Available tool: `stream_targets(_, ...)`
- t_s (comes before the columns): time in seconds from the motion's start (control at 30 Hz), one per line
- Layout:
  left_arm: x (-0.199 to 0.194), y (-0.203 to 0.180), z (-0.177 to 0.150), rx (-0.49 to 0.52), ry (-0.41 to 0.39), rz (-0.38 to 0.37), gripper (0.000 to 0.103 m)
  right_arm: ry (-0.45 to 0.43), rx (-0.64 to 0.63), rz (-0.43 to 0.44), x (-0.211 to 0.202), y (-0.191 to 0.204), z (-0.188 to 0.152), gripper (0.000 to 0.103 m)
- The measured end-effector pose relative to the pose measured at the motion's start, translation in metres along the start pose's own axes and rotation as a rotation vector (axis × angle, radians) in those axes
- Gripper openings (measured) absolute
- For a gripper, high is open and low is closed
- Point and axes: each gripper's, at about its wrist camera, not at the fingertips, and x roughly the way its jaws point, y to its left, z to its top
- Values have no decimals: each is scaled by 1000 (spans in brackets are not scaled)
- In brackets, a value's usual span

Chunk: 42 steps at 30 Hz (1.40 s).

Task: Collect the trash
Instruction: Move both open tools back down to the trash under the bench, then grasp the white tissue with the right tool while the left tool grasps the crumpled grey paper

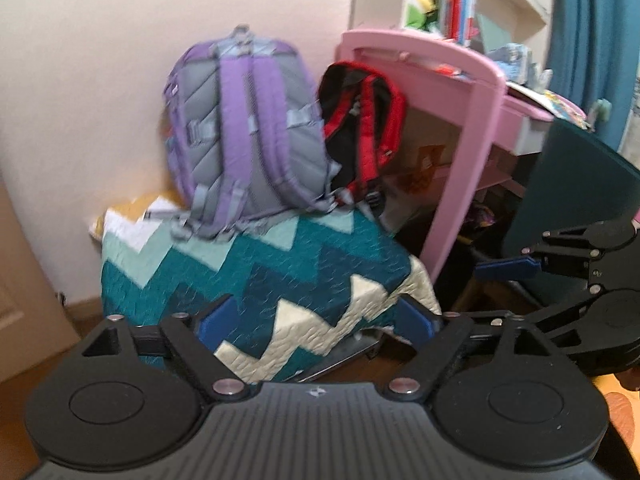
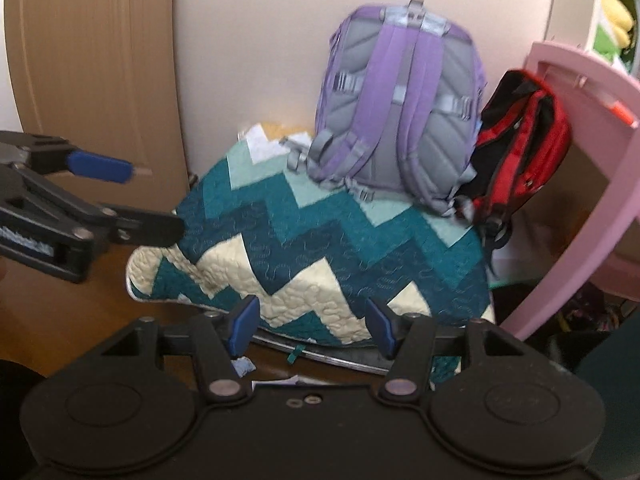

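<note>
Left wrist view: left gripper (image 1: 316, 322) was spread wide, blue pads (image 1: 214, 322) apart, nothing between them. It faced a teal zigzag quilt (image 1: 256, 276) draped over a mound. A purple backpack (image 1: 244, 132) stood upright on top against the wall, a red-and-black backpack (image 1: 362, 120) just beside it, touching a pink desk (image 1: 476, 128). The right gripper (image 1: 520, 280) showed at the right edge, also parted, holding nothing.

Right wrist view: right gripper (image 2: 312, 326) stood open and unloaded, aimed at the quilt's lower edge. On the dark floor just below that edge lay a crumpled bluish scrap (image 2: 244, 367) and a white paper bit (image 2: 276, 382), near the gripper's left finger. A wooden door (image 2: 92, 68) stood left.
</note>
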Motion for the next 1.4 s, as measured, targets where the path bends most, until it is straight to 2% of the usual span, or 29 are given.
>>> stream_targets(0.03, 5, 8, -6, -11, 4, 6, 101, 13, -2, 0, 11, 2, -3, 57)
stream_targets(0.37, 85, 74, -67, -56, 87, 64, 101, 141, -1, 9, 127, 10, -45, 58)
stream_targets(0.6, 162, 97, -126, -42, 226, 76, 101, 291, 42, 18, 215, 5, -93, 58)
stream_targets(0.83, 231, 112, -190, -33, 362, 99, 101, 421, -41, 43, 286, 14, -137, 58)
stream_targets(1.0, 278, 119, -235, -32, 459, 125, 101, 480, -115, 86, 332, 24, -163, 58)
stream_targets(1.13, 311, 134, -266, -93, 534, 141, 101, 528, -136, 121, 366, 30, -179, 58)
stream_targets(1.4, 371, 158, -319, -292, 644, 129, 101, 602, -120, 158, 431, 41, -202, 55)
